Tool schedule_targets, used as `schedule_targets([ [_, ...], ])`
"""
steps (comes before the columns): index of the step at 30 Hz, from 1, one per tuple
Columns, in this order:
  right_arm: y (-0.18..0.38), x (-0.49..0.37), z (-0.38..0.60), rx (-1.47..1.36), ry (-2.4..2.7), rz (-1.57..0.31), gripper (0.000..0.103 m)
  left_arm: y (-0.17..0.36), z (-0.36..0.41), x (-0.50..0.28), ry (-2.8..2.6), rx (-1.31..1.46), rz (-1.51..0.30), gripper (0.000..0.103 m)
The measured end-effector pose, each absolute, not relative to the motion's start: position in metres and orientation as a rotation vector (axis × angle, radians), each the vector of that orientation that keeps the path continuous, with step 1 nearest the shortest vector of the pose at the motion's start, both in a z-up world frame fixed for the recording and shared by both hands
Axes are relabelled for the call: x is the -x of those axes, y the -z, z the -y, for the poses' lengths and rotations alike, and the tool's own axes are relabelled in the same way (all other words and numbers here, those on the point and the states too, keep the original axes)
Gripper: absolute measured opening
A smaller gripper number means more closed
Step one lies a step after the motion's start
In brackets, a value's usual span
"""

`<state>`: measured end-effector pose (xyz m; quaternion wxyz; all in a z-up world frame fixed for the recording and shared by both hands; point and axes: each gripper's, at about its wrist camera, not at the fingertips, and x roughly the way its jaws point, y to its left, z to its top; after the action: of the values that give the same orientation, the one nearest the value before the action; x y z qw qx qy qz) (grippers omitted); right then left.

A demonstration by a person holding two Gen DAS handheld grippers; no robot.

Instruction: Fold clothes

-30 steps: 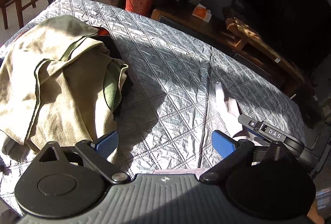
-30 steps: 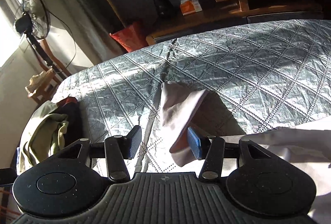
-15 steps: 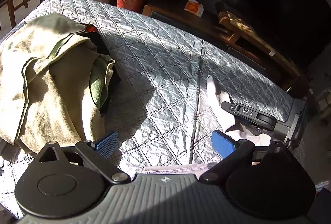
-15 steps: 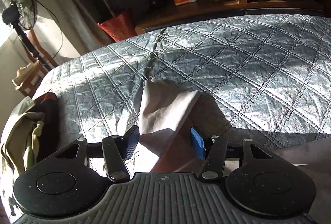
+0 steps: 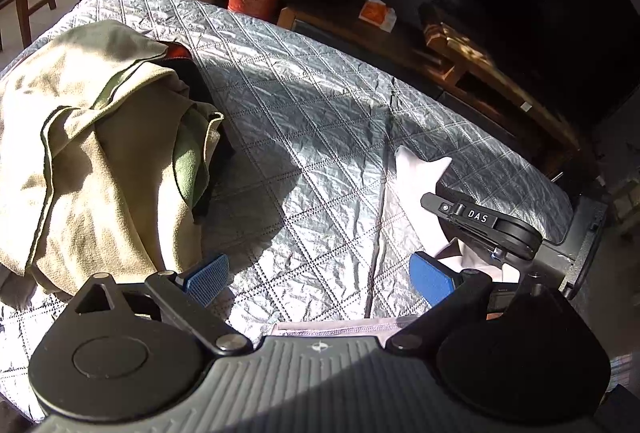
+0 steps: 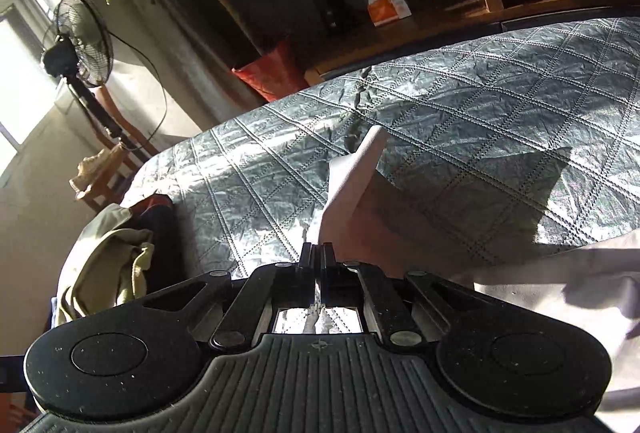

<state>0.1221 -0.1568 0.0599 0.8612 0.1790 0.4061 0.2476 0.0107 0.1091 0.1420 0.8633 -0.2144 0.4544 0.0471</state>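
Pale pinkish-white cloth garment (image 6: 352, 189) was the thing in play, lying toward the near right side of the silver-grey quilted bedspread (image 6: 480, 105), one flap of it standing up off the quilt. The right gripper (image 6: 320, 253) had just snapped its jaws together; half a second earlier they stood spread on either side of that flap, and now they were pressed tight with the cloth's edge pinched between them, the fabric rising straight out of the closed tips. That looked like a secured corner, so the fold could probably begin with a lift and carry across. The left gripper (image 5: 320, 275) hung spread wide, blue pads (image 5: 430, 279) apart and nothing between them, over the garment's hemmed near edge; it would likely need its own hold next. A heap of olive-tan clothes (image 5: 92, 153) waited well apart on the left, untouched
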Motion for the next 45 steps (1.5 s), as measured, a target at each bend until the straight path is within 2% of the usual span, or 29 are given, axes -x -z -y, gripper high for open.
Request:
schedule_targets([
  [6,-0.083,-0.074,0.149,-0.378,-0.596,-0.784,0.002,-0.144,-0.116,-0.008,-0.127,0.461,-0.939,0.096],
  [11,-0.082,0.007,0.128,-0.258,-0.671,-0.771,0.002,-0.146,-0.127,-0.005,-0.179,0.488,-0.911,0.096],
  [12,-0.074,0.021,0.124,-0.225,-0.663,-0.794,0.01,-0.147,-0.128,-0.004,-0.187,0.49,-0.908,0.096],
  [13,-0.063,0.032,0.12,-0.211,-0.677,-0.854,0.012,-0.147,-0.128,-0.004,-0.191,0.486,-0.908,0.096],
  [15,-0.045,0.049,0.123,-0.219,-0.674,-0.94,0.014,-0.146,-0.127,-0.004,-0.193,0.468,-0.915,0.096],
  [17,-0.046,0.058,0.141,-0.268,-0.631,-0.929,0.016,-0.145,-0.128,-0.003,-0.199,0.456,-0.925,0.096],
  [19,-0.052,0.054,0.168,-0.32,-0.555,-0.905,0.032,-0.144,-0.128,-0.003,-0.205,0.451,-0.934,0.096],
  [20,-0.056,0.047,0.183,-0.338,-0.508,-0.895,0.051,-0.143,-0.129,-0.003,-0.205,0.453,-0.939,0.096],
  [21,-0.06,0.035,0.2,-0.346,-0.452,-0.885,0.063,-0.142,-0.129,-0.003,-0.206,0.456,-0.944,0.096],
  [27,-0.077,-0.049,0.309,-0.485,-0.109,-0.852,0.071,-0.137,-0.126,-0.004,-0.206,0.443,-0.975,0.096],
  [31,-0.079,-0.1,0.352,-0.417,0.041,-0.869,0.072,-0.136,-0.127,-0.004,-0.206,0.461,-0.985,0.096],
  [36,-0.06,-0.135,0.366,-0.262,0.11,-0.969,0.072,-0.132,-0.126,-0.006,-0.201,0.484,-0.997,0.096],
  [41,-0.046,-0.147,0.371,-0.28,0.124,-0.967,0.072,-0.132,-0.116,-0.01,-0.179,0.45,-1.002,0.096],
  [44,-0.034,-0.156,0.366,-0.272,0.091,-1.031,0.08,-0.13,-0.114,-0.011,-0.171,0.458,-1.01,0.096],
  [45,-0.032,-0.157,0.362,-0.249,0.087,-1.037,0.079,-0.13,-0.114,-0.011,-0.17,0.463,-1.012,0.096],
])
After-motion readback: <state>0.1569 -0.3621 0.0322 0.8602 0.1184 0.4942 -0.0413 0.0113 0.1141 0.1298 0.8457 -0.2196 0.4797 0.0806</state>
